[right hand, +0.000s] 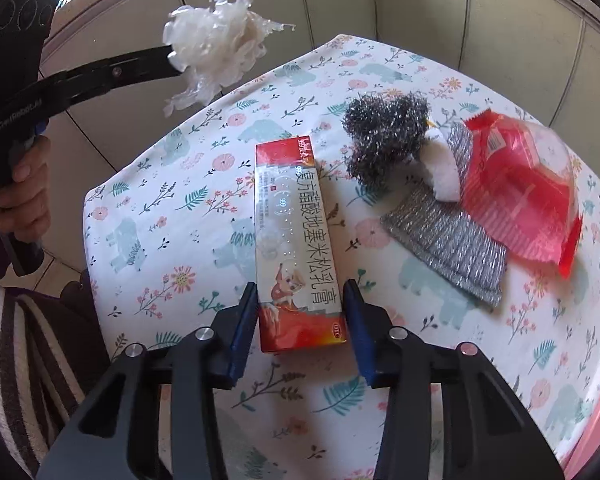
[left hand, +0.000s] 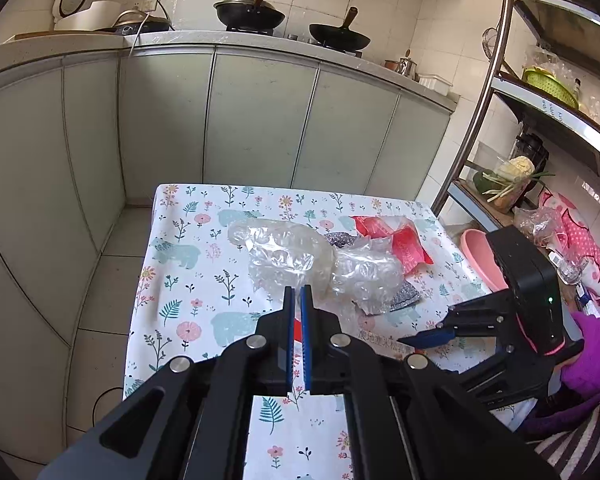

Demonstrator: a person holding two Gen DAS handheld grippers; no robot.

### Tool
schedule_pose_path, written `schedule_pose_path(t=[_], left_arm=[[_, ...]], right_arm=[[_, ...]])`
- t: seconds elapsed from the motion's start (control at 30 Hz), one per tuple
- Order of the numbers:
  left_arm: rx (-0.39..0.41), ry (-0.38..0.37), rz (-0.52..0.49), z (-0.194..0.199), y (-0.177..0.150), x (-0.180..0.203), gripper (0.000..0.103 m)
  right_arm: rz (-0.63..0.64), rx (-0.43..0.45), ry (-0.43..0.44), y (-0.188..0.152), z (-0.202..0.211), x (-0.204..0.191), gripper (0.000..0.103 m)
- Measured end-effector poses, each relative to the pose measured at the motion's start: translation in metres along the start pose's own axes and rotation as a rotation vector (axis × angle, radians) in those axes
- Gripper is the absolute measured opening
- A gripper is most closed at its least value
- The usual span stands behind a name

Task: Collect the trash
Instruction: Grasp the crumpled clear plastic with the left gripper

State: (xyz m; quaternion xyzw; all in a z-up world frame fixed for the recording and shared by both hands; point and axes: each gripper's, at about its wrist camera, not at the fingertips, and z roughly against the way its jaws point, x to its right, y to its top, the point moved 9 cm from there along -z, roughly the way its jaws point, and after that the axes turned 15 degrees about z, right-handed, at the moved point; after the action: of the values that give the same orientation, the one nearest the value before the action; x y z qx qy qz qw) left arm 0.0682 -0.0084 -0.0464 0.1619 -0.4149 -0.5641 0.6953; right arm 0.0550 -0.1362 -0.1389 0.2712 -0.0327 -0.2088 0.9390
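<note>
Trash pickup at the floral-cloth table [right hand: 148, 240], both grippers up.

Left gripper [left hand: 298, 294] pinches crumpled clear plastic [right hand: 216, 40], lifted off the table's left edge over open floor. Right gripper [right hand: 300, 296], jaws spread, straddles the near end of the ointment box [right hand: 296, 240] at mid-table. Steel scourer [right hand: 384, 136], silver cloth [right hand: 448, 248] and red wrapper [right hand: 520, 188] crowd the right side.

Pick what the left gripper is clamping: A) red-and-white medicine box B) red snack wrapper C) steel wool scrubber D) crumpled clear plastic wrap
D: the left gripper is shut on the crumpled clear plastic wrap, held above the table; the red-and-white medicine box lies between the open right gripper fingers.
</note>
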Motion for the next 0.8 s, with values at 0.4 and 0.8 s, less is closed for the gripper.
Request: schedule_pose_path(t=[0.4, 0.8], left_arm=[[0.009, -0.034, -0.034, 0.005, 0.001, 0.018, 0.002], [-0.024, -0.093, -0.097, -0.01, -0.003, 0.054, 0.002]], right_arm=[[-0.101, -0.013, -0.097, -0.064, 0.044, -0.005, 0.042], [-0.442, 0.06, -0.371, -0.124, 0.103, 0.057, 0.042]])
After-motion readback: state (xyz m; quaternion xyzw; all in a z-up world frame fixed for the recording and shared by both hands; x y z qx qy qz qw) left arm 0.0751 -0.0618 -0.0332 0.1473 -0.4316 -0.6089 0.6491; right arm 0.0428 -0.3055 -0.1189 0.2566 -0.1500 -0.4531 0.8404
